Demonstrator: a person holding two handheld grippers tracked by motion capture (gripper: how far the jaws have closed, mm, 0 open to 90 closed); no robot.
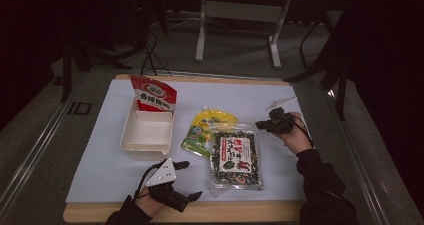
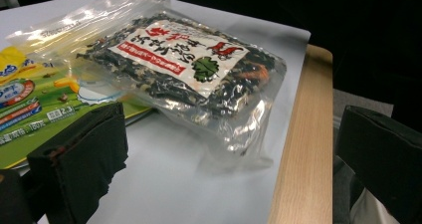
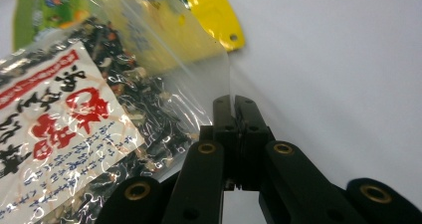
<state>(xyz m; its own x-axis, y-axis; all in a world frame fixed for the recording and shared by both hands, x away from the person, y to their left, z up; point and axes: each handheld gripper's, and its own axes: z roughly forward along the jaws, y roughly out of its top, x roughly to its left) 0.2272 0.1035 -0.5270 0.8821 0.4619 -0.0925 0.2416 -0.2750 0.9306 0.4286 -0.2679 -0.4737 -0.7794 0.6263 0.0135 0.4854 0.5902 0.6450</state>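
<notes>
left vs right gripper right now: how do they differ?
The left gripper has its jaws wide apart and holds nothing; the right gripper has its jaws pressed together on the clear edge of the seaweed bag. The left gripper hangs at the table's near edge, short of the bag; the right gripper is at the bag's far right corner. Both have black jaws and are hand-held.

Wooden table (image 1: 200, 212) under white sheet (image 1: 100, 170)

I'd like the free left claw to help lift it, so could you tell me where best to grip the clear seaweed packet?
Take the clear seaweed packet by its flat, empty sealed edge nearest the person, coming in low from the table's front edge. That strip is thin film lying flat, easier to pinch than the bulging middle. The right claw already pinches the far corner; the left claw is open.
</notes>
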